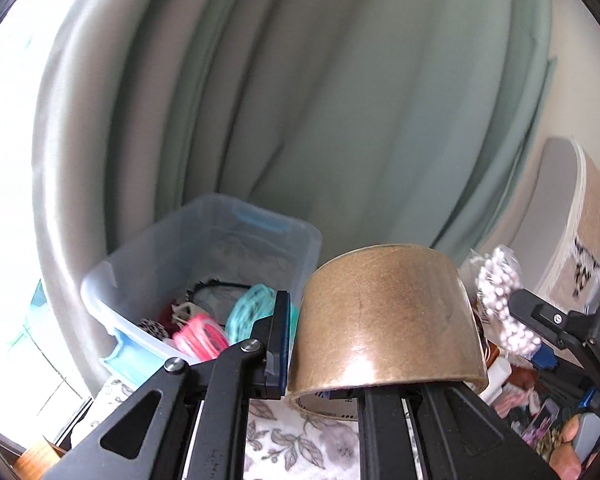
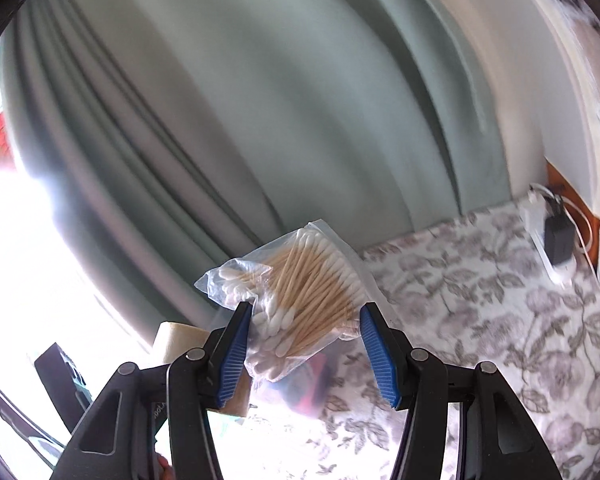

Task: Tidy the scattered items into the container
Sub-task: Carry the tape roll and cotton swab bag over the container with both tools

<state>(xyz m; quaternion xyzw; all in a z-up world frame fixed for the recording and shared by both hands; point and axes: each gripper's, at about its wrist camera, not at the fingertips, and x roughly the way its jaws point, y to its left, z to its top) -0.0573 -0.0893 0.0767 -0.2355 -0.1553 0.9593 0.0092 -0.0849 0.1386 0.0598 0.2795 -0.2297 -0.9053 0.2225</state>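
Observation:
My left gripper [image 1: 320,356] is shut on a brown roll of packing tape [image 1: 384,320] and holds it in the air, just right of the clear plastic bin [image 1: 204,248]. The bin holds pink and teal hair ties [image 1: 204,336] and a dark headband. My right gripper [image 2: 304,340] is shut on a clear bag of cotton swabs [image 2: 300,292], lifted above the flowered tablecloth [image 2: 480,320]. In the left wrist view the right gripper and the swab bag [image 1: 500,300] show at the right. The tape roll [image 2: 176,340] shows at lower left in the right wrist view.
A green curtain [image 1: 340,120] hangs behind the table. A white power strip with a black charger [image 2: 556,240] lies at the far right of the table. Small loose items [image 1: 512,392] lie right of the tape. Bright window light is at the left.

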